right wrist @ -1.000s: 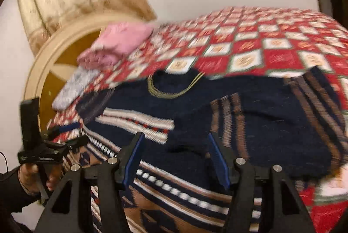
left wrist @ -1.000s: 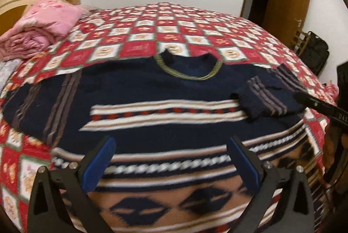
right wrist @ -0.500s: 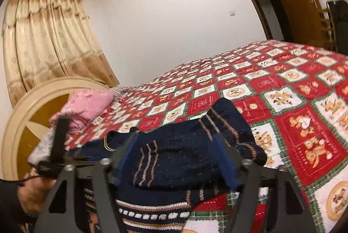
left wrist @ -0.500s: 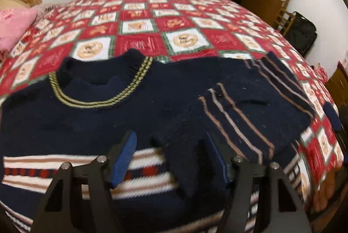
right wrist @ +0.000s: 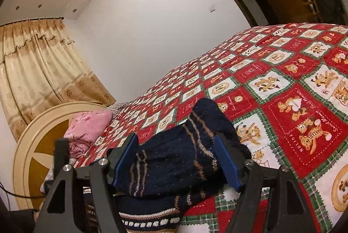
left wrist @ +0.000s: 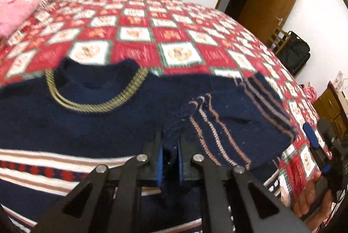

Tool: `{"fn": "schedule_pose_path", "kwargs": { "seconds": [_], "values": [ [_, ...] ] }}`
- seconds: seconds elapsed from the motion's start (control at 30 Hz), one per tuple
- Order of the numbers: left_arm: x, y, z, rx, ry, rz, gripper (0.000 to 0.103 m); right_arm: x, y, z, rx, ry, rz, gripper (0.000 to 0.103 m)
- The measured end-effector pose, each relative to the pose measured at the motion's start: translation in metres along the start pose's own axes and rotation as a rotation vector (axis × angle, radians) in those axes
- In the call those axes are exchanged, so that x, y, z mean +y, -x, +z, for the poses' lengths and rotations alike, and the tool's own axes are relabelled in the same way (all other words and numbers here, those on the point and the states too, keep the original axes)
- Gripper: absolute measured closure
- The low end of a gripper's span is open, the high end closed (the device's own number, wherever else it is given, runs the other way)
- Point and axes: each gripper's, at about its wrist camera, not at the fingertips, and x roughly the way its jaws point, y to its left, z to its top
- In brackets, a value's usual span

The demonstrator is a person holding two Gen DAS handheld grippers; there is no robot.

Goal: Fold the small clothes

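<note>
On the bed [left wrist: 178, 37], the navy sweater [left wrist: 82, 124] lies flat, its striped sleeve [left wrist: 228, 124] folded across the chest. The left tongs [left wrist: 169, 159] are clenched on the cuff; the right tongs [right wrist: 176, 164] gape wide around the sleeve's fold.

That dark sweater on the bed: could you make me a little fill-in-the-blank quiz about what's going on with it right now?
1. The left gripper is ____ on the sweater sleeve.
2. The right gripper has its jaws ____ around the sleeve.
3. The sweater has a neckline trimmed in ____.
4. The folded bedding by the headboard is ____.

Missing words: shut; open; yellow; pink
</note>
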Motion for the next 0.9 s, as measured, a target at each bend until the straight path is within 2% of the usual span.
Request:
{"fn": "schedule_pose_path", "kwargs": {
  "seconds": [0.2, 0.43, 0.53, 0.7, 0.8, 0.9],
  "values": [
    [0.035, 0.028, 0.021, -0.032, 0.031, 0.029, 0.092, 0.010, 0.000, -0.002, -0.005, 0.058, 0.006, 0.030],
    [0.071, 0.045, 0.026, -0.027, 0.053, 0.081, 0.092, 0.009, -0.002, -0.003, 0.005, 0.060, -0.001, 0.029],
    [0.084, 0.047, 0.026, -0.016, 0.059, 0.100, 0.092, 0.014, -0.006, -0.003, 0.028, 0.081, -0.049, 0.029],
    [0.113, 0.049, 0.023, 0.004, 0.083, 0.134, 0.092, 0.024, -0.026, 0.000, 0.137, 0.127, -0.141, 0.029],
    [0.119, 0.044, 0.019, 0.032, 0.073, 0.146, 0.092, 0.026, -0.029, -0.011, 0.171, 0.116, -0.090, 0.029],
    [0.122, 0.042, 0.019, 0.032, 0.071, 0.154, 0.092, 0.037, -0.033, -0.018, 0.209, 0.175, -0.031, 0.029]
  ]
}}
